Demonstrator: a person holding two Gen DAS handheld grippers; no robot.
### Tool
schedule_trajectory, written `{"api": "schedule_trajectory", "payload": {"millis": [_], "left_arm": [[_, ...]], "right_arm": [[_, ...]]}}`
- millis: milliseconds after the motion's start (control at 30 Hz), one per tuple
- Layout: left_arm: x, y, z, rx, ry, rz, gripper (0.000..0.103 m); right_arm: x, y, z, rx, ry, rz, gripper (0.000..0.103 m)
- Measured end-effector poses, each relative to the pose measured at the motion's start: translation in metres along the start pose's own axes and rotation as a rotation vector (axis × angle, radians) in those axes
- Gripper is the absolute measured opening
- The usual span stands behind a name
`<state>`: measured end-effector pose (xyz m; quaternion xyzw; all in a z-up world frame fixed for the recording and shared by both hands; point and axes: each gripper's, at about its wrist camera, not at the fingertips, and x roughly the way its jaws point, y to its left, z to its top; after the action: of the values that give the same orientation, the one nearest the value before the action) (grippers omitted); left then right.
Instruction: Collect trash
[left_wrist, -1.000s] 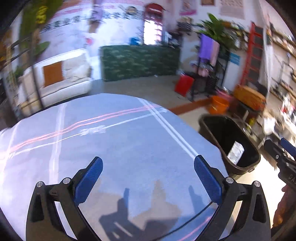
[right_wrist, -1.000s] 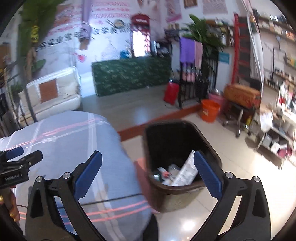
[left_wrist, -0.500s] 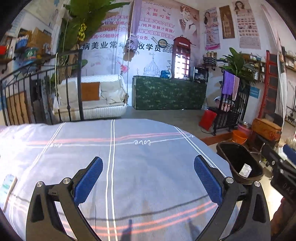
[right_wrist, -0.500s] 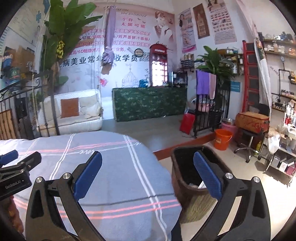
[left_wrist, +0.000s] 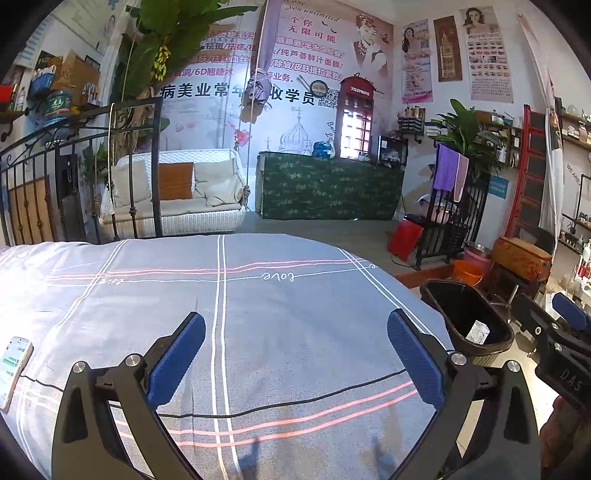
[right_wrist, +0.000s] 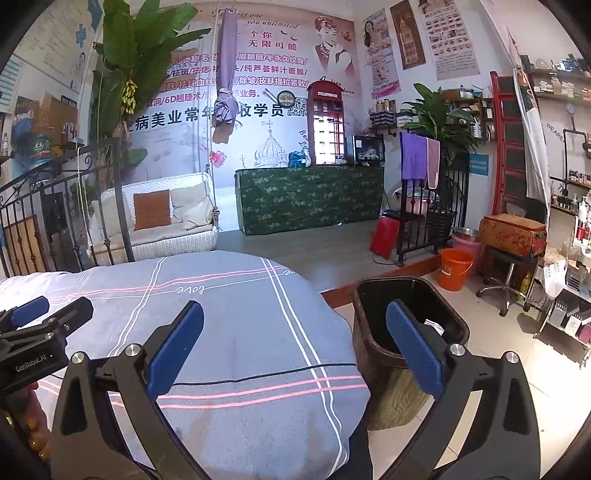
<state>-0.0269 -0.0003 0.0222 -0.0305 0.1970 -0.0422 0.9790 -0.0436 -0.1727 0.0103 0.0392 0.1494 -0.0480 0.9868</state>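
Bin sits on the floor just right of the bed, nearest my right hand-held gripper; both my hand-held grippers gape empty, left over bedding. Trash, perhaps paper, lies inside.

Beauty salon with a living corner. Evidence: wall banner advertising beauty services, eyebrow-style poster, shelves of bottled products, rolling stool. Also a bed and a white wicker swing sofa.
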Motion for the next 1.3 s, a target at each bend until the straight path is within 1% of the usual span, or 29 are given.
{"api": "schedule_trajectory", "payload": {"millis": [300, 467, 800, 1300], "left_arm": [[-0.0018, 0.0038, -0.003, -0.007, 0.007, 0.013, 0.098], [-0.0035, 0.0054, -0.0008, -0.007, -0.003, 0.021, 0.098], [-0.0037, 0.0061, -0.0001, -0.016, 0.007, 0.008, 0.098], [-0.0048, 0.0063, -0.0001, -0.007, 0.003, 0.008, 0.098]], "right_arm": [[0.0042, -0.0039, 0.0002, 0.001, 0.012, 0.005, 0.098], [0.0058, -0.004, -0.0012, 0.0, 0.016, 0.005, 0.098], [0.0089, -0.0051, -0.0037, 0.005, 0.025, 0.008, 0.098], [0.0105, -0.0038, -0.0065, 0.009, 0.028, 0.007, 0.098]]}}
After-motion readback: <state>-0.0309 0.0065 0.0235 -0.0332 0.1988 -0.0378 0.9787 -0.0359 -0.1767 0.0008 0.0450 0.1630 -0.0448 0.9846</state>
